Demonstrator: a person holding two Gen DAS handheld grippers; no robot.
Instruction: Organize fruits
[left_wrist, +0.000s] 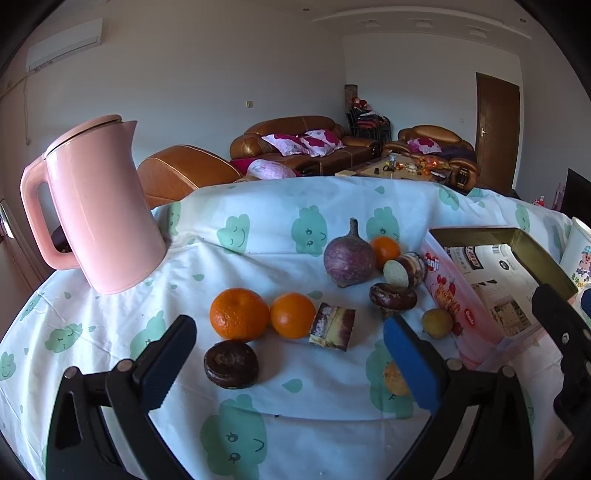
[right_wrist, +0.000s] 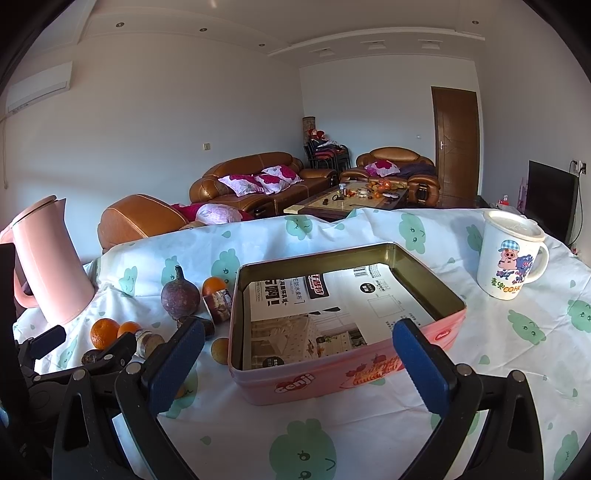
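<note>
While your left gripper (left_wrist: 291, 365) hangs wide, empty, above the mandarins (left_wrist: 239, 314), a careless close could roll them off the tablecloth (left_wrist: 332, 398). Your right gripper (right_wrist: 299, 365), equally wide, frames the tin (right_wrist: 332, 376); nudging it shifts your target.

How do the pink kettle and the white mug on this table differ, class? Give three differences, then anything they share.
The pink kettle is plain and one colour; the white mug carries cartoon pigs and lettering. The kettle is taller and narrows towards its top, with a spout; the mug is squat with no spout. The kettle stands at the table's left end beside the fruit, the mug at the right, beyond the pink tin. Both stand upright, lidded, each with one handle.
</note>
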